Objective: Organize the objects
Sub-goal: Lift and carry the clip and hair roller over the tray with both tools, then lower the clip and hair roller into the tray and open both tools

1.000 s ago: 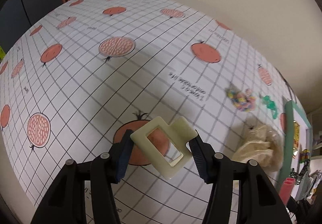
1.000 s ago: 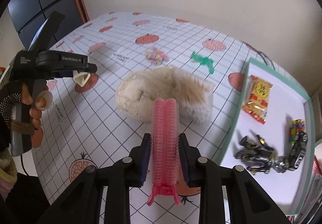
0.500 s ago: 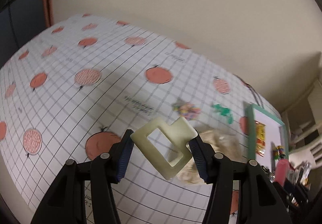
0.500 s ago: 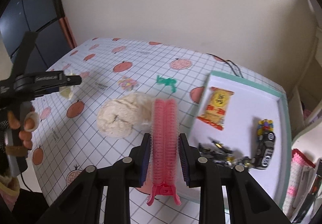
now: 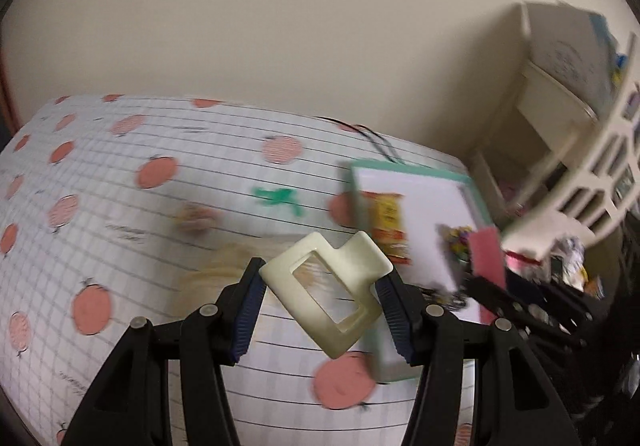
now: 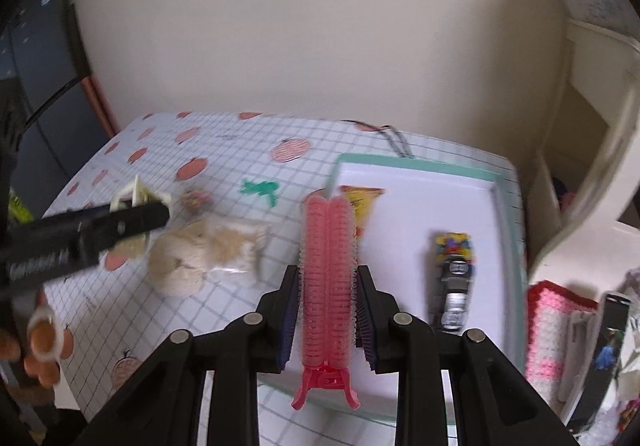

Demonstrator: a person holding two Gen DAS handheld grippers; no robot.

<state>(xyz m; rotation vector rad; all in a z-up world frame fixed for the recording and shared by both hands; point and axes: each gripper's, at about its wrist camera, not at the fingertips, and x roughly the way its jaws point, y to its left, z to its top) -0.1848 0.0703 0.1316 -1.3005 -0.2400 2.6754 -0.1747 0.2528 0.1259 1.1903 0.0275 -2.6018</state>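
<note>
A cream rectangular plastic hair clip point(image 5: 328, 286) was held clamped in the left gripper point(image 5: 320, 310) and a pink ridged roller clip point(image 6: 327, 286) in the right gripper point(image 6: 327, 310), both above the tabletop point(image 6: 224, 165), neither yet placed in the part-filled green-rimmed white tray point(image 6: 416, 161).

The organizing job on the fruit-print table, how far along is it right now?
Done: a yellow snack packet and a toy car already lie in the white tray with a teal rim. In hand: the left tongs grip a cream rectangular hair claw, the right tongs a pink roller hair clip. Left on the tablecloth: a fluffy beige item, a green plastic piece and a small multicoloured item.
</note>
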